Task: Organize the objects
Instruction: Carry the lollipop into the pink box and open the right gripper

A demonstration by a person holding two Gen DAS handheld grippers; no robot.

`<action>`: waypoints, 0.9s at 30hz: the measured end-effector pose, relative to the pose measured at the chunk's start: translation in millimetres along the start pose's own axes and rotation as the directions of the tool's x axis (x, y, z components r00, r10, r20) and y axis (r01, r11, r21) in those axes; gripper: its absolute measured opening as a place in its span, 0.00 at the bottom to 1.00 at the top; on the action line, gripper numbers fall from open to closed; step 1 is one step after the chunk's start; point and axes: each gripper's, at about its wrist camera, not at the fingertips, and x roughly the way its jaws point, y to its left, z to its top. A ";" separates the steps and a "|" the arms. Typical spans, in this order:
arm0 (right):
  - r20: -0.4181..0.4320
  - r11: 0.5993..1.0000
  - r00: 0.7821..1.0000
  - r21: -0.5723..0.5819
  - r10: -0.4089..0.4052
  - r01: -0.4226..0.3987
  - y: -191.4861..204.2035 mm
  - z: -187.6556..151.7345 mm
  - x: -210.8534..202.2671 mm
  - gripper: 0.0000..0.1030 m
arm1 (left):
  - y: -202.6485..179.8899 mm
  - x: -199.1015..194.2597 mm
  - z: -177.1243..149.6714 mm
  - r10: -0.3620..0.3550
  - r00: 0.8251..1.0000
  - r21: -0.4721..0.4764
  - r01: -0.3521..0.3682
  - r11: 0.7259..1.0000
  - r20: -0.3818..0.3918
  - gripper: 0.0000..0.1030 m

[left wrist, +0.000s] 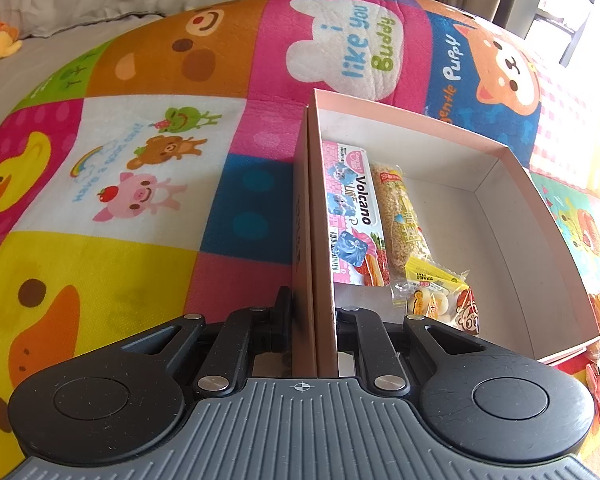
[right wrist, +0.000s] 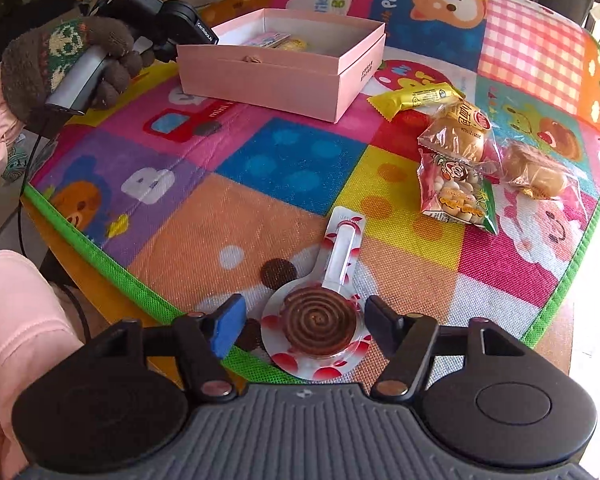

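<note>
Clamping the near wall of the pink cardboard box (left wrist: 500,184), the left tongs (left wrist: 314,316) sit with one finger outside the wall and the other inside, pressed together on the cardboard. In the right wrist view a gloved left hand (right wrist: 66,62) holds that tool at the box's far left corner. The box rests on a cartoon-print play mat (left wrist: 140,168) that covers the table.

Inside the box, along the gripped wall, lies a pink "Volcano" snack packet (left wrist: 354,216). Just beside it lies a long clear packet of puffed grain (left wrist: 402,216). At the near end of that one sits a small bag of round biscuits (left wrist: 440,300) with a yellow top, touching the grain packet's end.

The right tongs (right wrist: 304,330) stand apart, one finger on each side of a wrapped chocolate spiral lollipop (right wrist: 320,324); neither pad touches it. The lollipop lies flat near the mat's green edge, its stick pointing away toward the box.

Farther right on the mat is a loose cluster of snacks, well apart from the lollipop: a yellow wrapped bar (right wrist: 420,96) nearest the box, a bun in a clear wrapper (right wrist: 456,136) below it, a red bag of small biscuits (right wrist: 456,188) touching that, and another wrapped bun (right wrist: 540,172) to their right.
</note>
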 end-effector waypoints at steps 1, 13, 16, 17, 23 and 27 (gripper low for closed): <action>-0.001 1.000 1.000 0.009 0.000 0.000 -3.3 0.6 -0.5 0.48 | 0.0 0.1 0.0 0.000 1.000 0.000 0.000 1.000 0.000 0.14; 0.051 0.989 0.998 0.147 -0.031 0.024 -17.5 18.6 -5.9 0.43 | -0.3 0.6 0.6 0.003 1.000 0.007 -0.003 1.000 -0.004 0.14; 0.095 0.989 0.995 0.147 -0.008 -0.006 -10.2 26.1 -16.9 0.43 | 0.6 1.2 1.6 0.001 1.000 0.005 -0.001 1.000 -0.009 0.14; 0.104 0.990 0.995 0.144 -0.006 -0.009 -8.5 27.9 -19.8 0.43 | 0.2 1.3 2.0 0.003 1.000 0.009 -0.003 1.000 -0.012 0.14; 0.233 0.989 0.972 0.144 0.011 -0.045 -11.8 68.6 -51.7 0.43 | -3.4 1.2 2.6 0.025 1.000 0.034 -0.024 0.999 -0.017 0.13; 0.369 0.984 0.928 0.138 0.052 -0.110 -22.1 137.5 -68.2 0.43 | -3.7 1.3 2.5 0.027 0.999 0.035 -0.026 0.999 -0.017 0.12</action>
